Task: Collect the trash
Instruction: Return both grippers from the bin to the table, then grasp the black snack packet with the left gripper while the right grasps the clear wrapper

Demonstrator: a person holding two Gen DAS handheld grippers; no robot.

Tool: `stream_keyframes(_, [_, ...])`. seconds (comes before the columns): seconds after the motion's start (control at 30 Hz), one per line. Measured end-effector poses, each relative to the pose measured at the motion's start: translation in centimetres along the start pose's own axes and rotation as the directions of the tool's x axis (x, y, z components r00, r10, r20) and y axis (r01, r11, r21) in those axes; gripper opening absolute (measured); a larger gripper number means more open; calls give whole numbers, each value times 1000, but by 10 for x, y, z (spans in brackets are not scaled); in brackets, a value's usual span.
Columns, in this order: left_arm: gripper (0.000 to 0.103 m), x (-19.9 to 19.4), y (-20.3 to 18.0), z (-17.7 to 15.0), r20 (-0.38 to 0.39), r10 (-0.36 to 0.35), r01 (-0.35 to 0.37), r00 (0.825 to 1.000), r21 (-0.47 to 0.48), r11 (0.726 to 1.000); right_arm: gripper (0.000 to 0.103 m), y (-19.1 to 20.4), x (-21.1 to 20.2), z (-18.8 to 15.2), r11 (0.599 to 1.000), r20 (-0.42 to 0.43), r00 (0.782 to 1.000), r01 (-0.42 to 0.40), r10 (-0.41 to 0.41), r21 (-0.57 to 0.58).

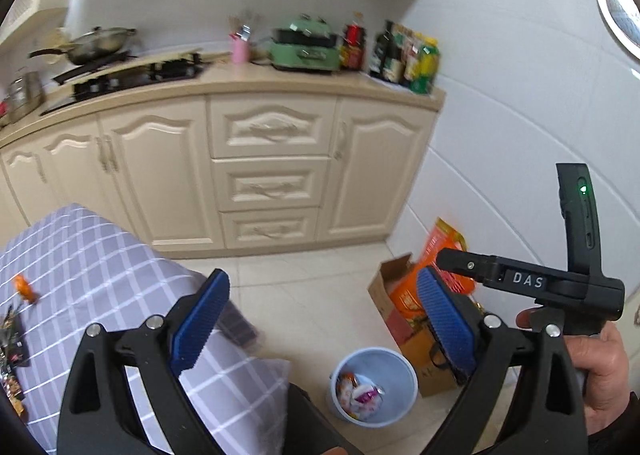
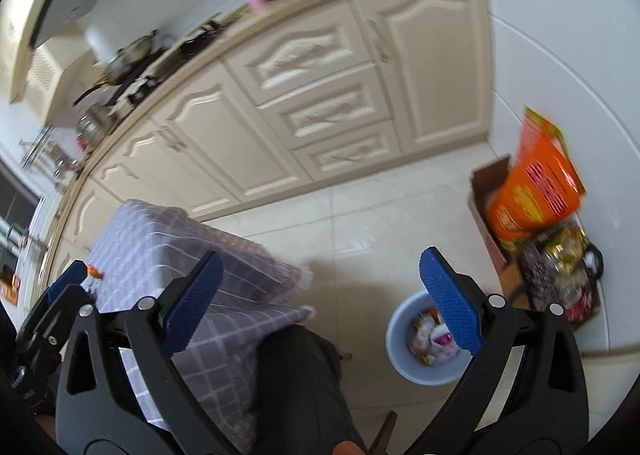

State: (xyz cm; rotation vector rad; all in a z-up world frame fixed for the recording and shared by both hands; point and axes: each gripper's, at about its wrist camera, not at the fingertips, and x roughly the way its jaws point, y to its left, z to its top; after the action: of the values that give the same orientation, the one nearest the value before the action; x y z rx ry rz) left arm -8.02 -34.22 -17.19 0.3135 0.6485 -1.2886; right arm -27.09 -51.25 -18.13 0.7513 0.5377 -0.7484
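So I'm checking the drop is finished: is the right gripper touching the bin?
Apart. Right wrist view: right gripper is open and empty above the floor, bin far below it.

Bright daylight, motion blur (fisheye-warped edges).

One bin [image 1: 374, 387], three drawers [image 1: 272, 131] (stacked), two cartons [image 1: 394, 295].
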Motion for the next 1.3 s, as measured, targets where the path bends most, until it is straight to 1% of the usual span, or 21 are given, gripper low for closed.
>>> stream_keyframes(0.17, [93,-28,37,-1,51,74,-71,996,-63,996,96,52,3,8,995,7,998,-64,65,-79])
stream_keyframes(0.27, [93,-46,63,-3,72,128,-119,989,-110,987,96,88,7,10,985,-1,994,-107,108,-132])
stream_keyframes(0.4, [93,-74,96,-9,96,204,-186,974,-164,969,96,138,16,8,964,-28,985,-170,168,-207])
stream_keyframes(0.47, [93,-92,115,-16,105,260,-236,960,-199,951,96,161,20,5,949,-47,980,-198,192,-243])
stream_keyframes(0.53, [93,-111,134,-25,112,308,-278,945,-227,933,96,191,27,-1,928,-76,972,-235,223,-289])
stream_keyframes(0.6, [93,-125,154,-33,102,359,-324,928,-259,910,96,217,34,-7,906,-105,964,-265,243,-329])
stream_keyframes(0.67, [93,-143,178,-46,86,414,-372,906,-302,877,96,251,45,-17,875,-148,952,-306,270,-375])
stream_keyframes(0.7, [93,-149,187,-50,80,431,-387,899,-316,866,96,267,51,-22,858,-171,944,-328,281,-395])
stream_keyframes(0.73, [93,-159,200,-59,66,459,-413,886,-339,845,96,281,55,-29,845,-190,939,-342,287,-412])
stream_keyframes(0.8, [93,-172,217,-70,48,496,-447,867,-363,817,96,307,66,-40,815,-230,926,-373,298,-444])
stream_keyframes(0.87, [93,-187,238,-84,22,539,-489,842,-392,779,96,342,80,-59,769,-286,906,-417,312,-484])
stream_keyframes(0.9, [93,-192,245,-89,13,552,-501,834,-403,766,96,353,84,-64,756,-299,901,-427,313,-496])
stream_keyframes(0.93, [93,-199,255,-97,-2,568,-517,823,-420,746,96,369,91,-74,734,-324,893,-443,312,-514])
stream_keyframes(1.03, [93,-213,277,-111,-27,595,-541,803,-451,710,96,409,110,-96,685,-373,877,-472,302,-554])
stream_keyframes(1.1, [93,-219,290,-119,-49,610,-560,791,-461,689,96,431,123,-108,661,-398,870,-484,291,-573])
stream_keyframes(1.17, [93,-222,297,-123,-62,622,-574,780,-465,674,96,442,131,-115,642,-414,865,-492,285,-588])
stream_keyframes(1.23, [93,-223,305,-130,-78,628,-583,774,-474,660,96,462,142,-124,612,-430,862,-498,270,-614])
stream_keyframes(1.3, [93,-224,312,-135,-91,628,-586,773,-485,650,96,475,148,-129,587,-431,864,-496,260,-640])
